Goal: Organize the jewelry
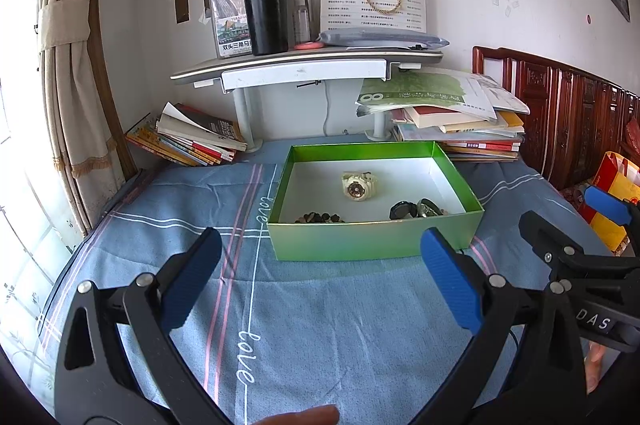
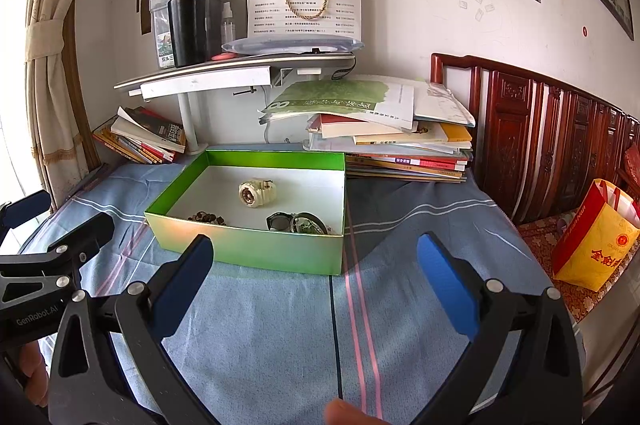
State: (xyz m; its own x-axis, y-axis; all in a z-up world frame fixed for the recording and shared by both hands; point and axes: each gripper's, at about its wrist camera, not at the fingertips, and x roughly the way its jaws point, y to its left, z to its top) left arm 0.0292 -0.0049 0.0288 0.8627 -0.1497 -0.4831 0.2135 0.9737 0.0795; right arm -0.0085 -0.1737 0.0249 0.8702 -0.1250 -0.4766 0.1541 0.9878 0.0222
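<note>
On the blue-clothed surface (image 1: 320,325) sits the green box (image 1: 372,239), holding beads (image 1: 319,217) near left, a cream watch (image 1: 356,186) mid, and a dark watch (image 1: 403,210) tangled with other pieces near right. Left gripper (image 1: 320,277) and right gripper (image 2: 314,279) both hover short of the box, jaws spread wide, holding nothing. Risks, as I judge: a reaching jaw could knock the light box's near wall and slide it; the beads may slip from the pads; the tangled pile could lift together.
</note>
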